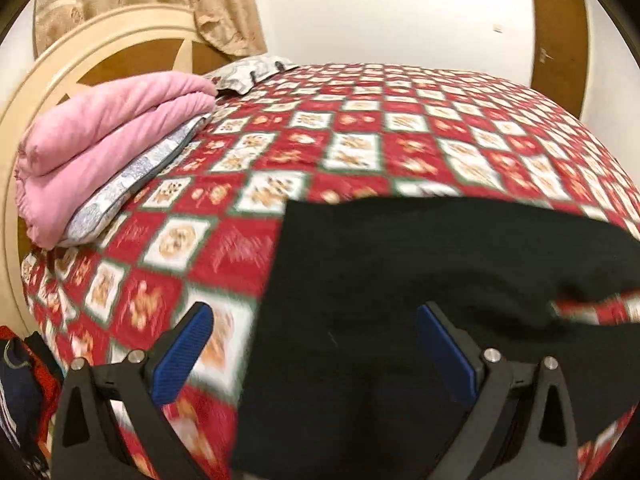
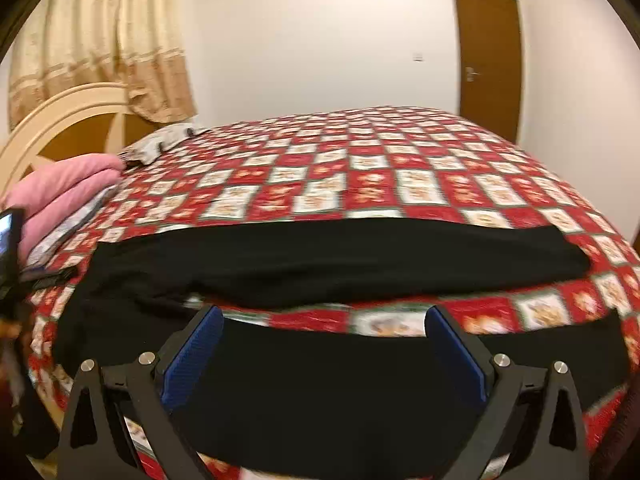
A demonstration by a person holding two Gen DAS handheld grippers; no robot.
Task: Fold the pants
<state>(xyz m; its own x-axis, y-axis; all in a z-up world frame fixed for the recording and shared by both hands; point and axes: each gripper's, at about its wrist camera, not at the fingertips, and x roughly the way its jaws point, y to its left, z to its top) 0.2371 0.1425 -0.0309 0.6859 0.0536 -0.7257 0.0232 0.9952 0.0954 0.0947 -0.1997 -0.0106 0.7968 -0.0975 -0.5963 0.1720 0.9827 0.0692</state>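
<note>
No brand tags or readable writing anywhere that I can make out; both views are a bit motion-smeared, so any small print is lost.

The black pants (image 2: 320,256) are spread flat along the near edge of the bed, on a red and white checkered bedspread (image 2: 380,168) with little orange-ish motifs in the white squares and thin green borders. From the right wrist view the two legs run off to the right with a strip of bedspread showing between them; the far leg ends near the right side of the bed, the near one lies right under the gripper.

The left gripper (image 1: 316,340) has its jaws spread wide with nothing between them, hovering over the left end of the pants, one blue pad (image 1: 182,356) above bare bedspread and the other above black fabric. The right gripper (image 2: 324,344) is spread wide too, empty, above the near leg.

Room stuff: a folded pink blanket (image 1: 108,136) sits on a pale blue patterned pillow (image 1: 132,184) at the far left by the cream headboard (image 1: 64,64). Another patterned pillow (image 1: 248,72) lies further back. Beige curtain (image 2: 104,36) hangs behind the headboard, plain white wall (image 2: 320,40), and a brown door (image 2: 490,56) with a metal handle at far right.
</note>
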